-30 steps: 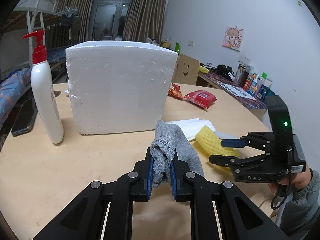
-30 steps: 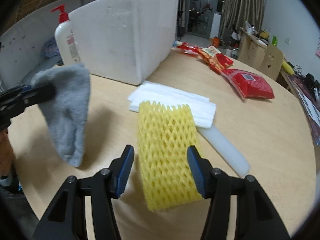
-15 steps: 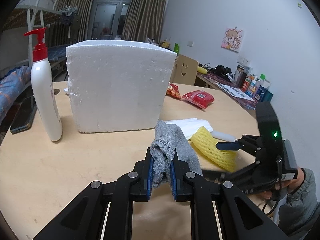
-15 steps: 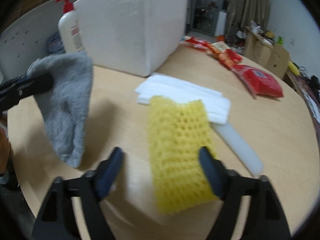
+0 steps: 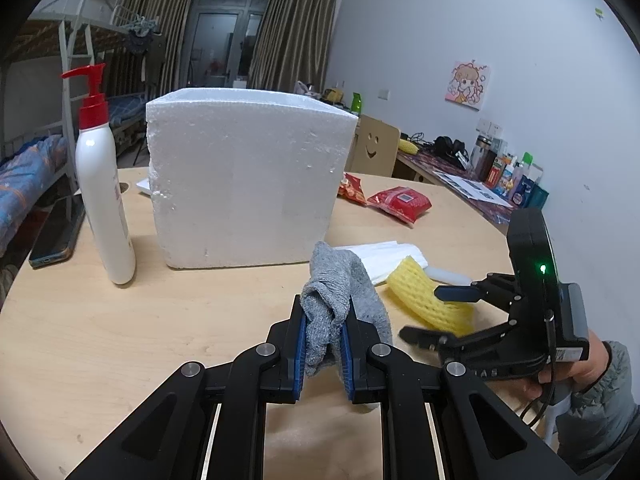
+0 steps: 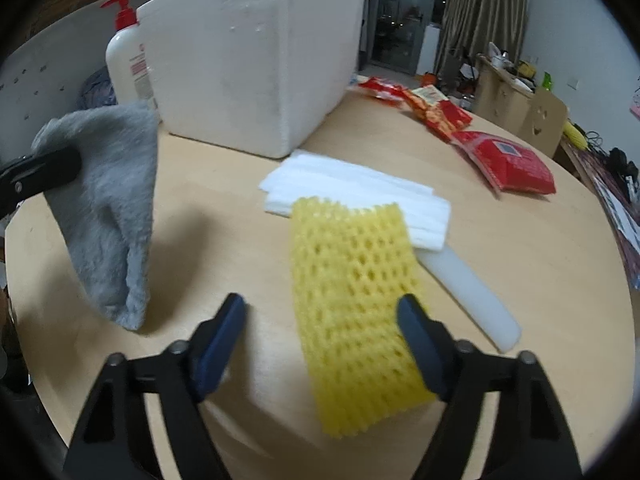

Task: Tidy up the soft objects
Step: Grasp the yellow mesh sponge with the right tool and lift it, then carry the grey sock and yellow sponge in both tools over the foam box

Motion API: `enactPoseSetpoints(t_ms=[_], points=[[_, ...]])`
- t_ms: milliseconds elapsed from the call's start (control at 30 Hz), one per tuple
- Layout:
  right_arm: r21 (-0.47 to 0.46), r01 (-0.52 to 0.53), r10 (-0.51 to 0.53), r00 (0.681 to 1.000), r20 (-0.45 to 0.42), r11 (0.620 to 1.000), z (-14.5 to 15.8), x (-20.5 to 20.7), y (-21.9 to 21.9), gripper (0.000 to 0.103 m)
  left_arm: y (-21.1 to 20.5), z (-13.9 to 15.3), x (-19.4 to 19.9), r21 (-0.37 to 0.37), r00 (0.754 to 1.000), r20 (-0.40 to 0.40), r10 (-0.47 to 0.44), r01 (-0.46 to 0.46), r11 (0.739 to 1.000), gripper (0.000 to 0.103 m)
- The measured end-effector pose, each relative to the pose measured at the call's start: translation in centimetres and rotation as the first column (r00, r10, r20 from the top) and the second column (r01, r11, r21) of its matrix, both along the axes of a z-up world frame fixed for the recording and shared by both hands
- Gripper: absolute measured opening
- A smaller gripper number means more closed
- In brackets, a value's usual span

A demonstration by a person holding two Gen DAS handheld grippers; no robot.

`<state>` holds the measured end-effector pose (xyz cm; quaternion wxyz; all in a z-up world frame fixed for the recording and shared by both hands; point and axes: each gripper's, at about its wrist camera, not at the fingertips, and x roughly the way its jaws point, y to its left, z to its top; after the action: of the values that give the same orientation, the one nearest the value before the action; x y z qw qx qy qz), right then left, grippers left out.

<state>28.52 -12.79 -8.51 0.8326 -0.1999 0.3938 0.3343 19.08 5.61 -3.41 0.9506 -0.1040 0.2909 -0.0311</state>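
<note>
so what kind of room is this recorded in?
Probably a dorm room or shared bedroom: a metal bunk bed with blue bedding, curtains across a balcony door, and a side desk crowded with bottles and headphones.

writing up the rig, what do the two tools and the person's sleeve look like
Both tools are black linkage arms with silver pivot bolts and blue finger pads. The right tool carries a black body with a green light, faint white lettering and a black cable. The sleeve is grey and quilted.

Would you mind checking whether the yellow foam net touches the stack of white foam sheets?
Touching: the right wrist view shows the yellow foam net's far end overlapping the white foam sheets.
</note>
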Motion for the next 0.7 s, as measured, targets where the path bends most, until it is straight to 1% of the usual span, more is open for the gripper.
enactPoseSetpoints(t_ms=[33, 67, 100, 133, 167, 200, 233, 267, 300, 367, 433, 567, 700], points=[[-0.001, 0.010, -0.010, 1.000, 0.003, 1.000, 0.1, 0.1, -0.2, 0.067, -0.1, 0.0, 0.0, 0.000, 1.000, 0.000, 0.000, 0.000, 1.000, 0.016], [-0.005, 0.029, -0.029, 1.000, 0.010, 1.000, 0.2, 0.2, -0.4, 0.055, -0.1, 0.0, 0.0, -0.002, 1.000, 0.002, -0.001, 0.001, 1.000, 0.016], [-0.004, 0.050, -0.050, 0.999, 0.011, 0.999, 0.3, 0.4, -0.8, 0.046, -0.1, 0.1, 0.0, -0.001, 1.000, 0.003, -0.003, 0.003, 1.000, 0.016], [0.008, 0.060, -0.060, 0.998, 0.004, 0.998, 0.3, 0.7, -1.0, 0.042, -0.3, 0.1, -0.1, 0.001, 1.000, 0.006, -0.004, 0.004, 1.000, 0.016], [0.020, 0.070, -0.070, 0.998, 0.000, 0.997, 0.5, 0.8, -1.4, 0.031, -0.3, 0.1, -0.1, 0.002, 1.000, 0.007, -0.005, 0.005, 1.000, 0.016], [0.024, 0.081, -0.081, 0.997, 0.005, 0.996, 0.5, 0.8, -1.7, 0.023, -0.4, 0.2, -0.2, 0.005, 1.000, 0.008, -0.007, 0.007, 1.000, 0.016], [0.020, 0.086, -0.086, 0.996, 0.017, 0.996, 0.5, 0.8, -1.9, 0.021, -0.6, 0.2, -0.2, 0.006, 1.000, 0.010, -0.009, 0.009, 1.000, 0.016], [0.014, 0.092, -0.092, 0.995, 0.037, 0.996, 0.3, 0.7, -1.9, 0.014, -0.6, 0.2, -0.2, 0.006, 1.000, 0.011, -0.010, 0.010, 1.000, 0.016], [0.004, 0.102, -0.102, 0.993, 0.062, 0.995, 0.2, 0.6, -1.9, 0.013, -0.6, 0.2, -0.3, 0.006, 1.000, 0.012, -0.010, 0.010, 1.000, 0.016], [0.034, 0.112, -0.114, 0.992, 0.048, 0.993, 0.5, 0.4, -2.3, 0.013, -0.6, 0.3, -0.4, 0.006, 1.000, 0.013, -0.011, 0.011, 1.000, 0.016], [0.094, 0.110, -0.114, 0.993, 0.038, 0.989, 1.5, 0.0, -2.9, 0.012, -0.5, 0.5, -0.7, 0.005, 1.000, 0.019, -0.006, 0.005, 1.000, 0.016], [0.226, 0.096, -0.111, 0.993, 0.051, 0.969, 4.3, -1.6, -4.3, 0.012, -0.3, 1.2, -1.3, 0.004, 0.999, 0.044, 0.013, -0.013, 1.000, 0.015], [0.311, 0.083, -0.114, 0.990, 0.084, 0.947, 6.6, -3.0, -5.0, 0.012, -0.5, 2.2, -2.2, 0.022, 0.996, 0.080, 0.029, -0.031, 0.999, 0.015]])
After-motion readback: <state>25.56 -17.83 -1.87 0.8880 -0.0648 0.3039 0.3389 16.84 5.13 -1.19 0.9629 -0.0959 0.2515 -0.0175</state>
